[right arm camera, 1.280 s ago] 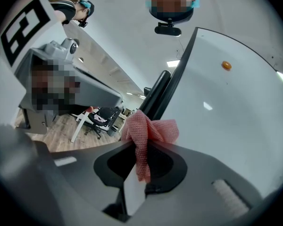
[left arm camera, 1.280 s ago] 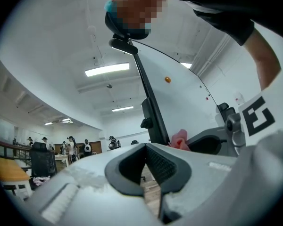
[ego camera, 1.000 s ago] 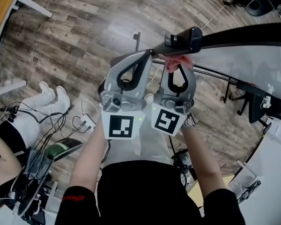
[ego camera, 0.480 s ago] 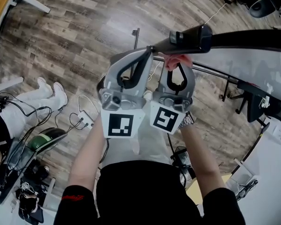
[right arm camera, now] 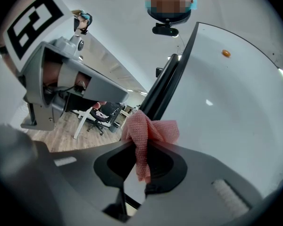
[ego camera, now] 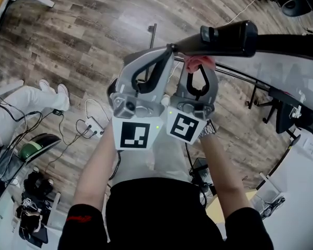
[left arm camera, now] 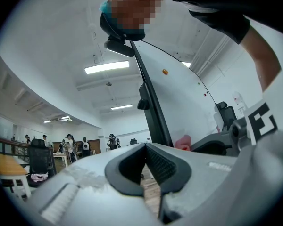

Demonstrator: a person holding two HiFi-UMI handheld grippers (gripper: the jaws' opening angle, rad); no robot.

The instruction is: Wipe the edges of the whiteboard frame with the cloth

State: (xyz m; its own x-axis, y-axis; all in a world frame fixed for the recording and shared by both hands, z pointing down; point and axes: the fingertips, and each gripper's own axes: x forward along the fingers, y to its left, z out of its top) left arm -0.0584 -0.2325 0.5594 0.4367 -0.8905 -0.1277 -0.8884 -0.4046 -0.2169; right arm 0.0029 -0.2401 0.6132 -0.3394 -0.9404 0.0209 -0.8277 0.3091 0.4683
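The whiteboard's black frame (ego camera: 224, 38) runs across the top right of the head view, with the white board surface (ego camera: 281, 72) below it. My right gripper (ego camera: 200, 66) is shut on a pink cloth (ego camera: 200, 62), which presses against the frame's lower edge near the corner. In the right gripper view the cloth (right arm camera: 148, 131) bunches out of the right gripper (right arm camera: 140, 147) against the frame (right arm camera: 167, 93). My left gripper (ego camera: 169, 48) sits just left of it, shut and holding nothing, its tip at the frame. The left gripper (left arm camera: 145, 147) looks up along the frame (left arm camera: 153, 112).
A wooden floor lies below. A seated person's legs in white shoes (ego camera: 41, 95) are at the left, with cables and a power strip (ego camera: 94, 126) nearby. An office chair (ego camera: 284, 119) stands at the right, behind the board. Several people (left arm camera: 68, 142) stand far off.
Both grippers and the cloth have slid slightly right and up along the frame. The frame's corner now sits further right in the head view, and the seated person's legs further left.
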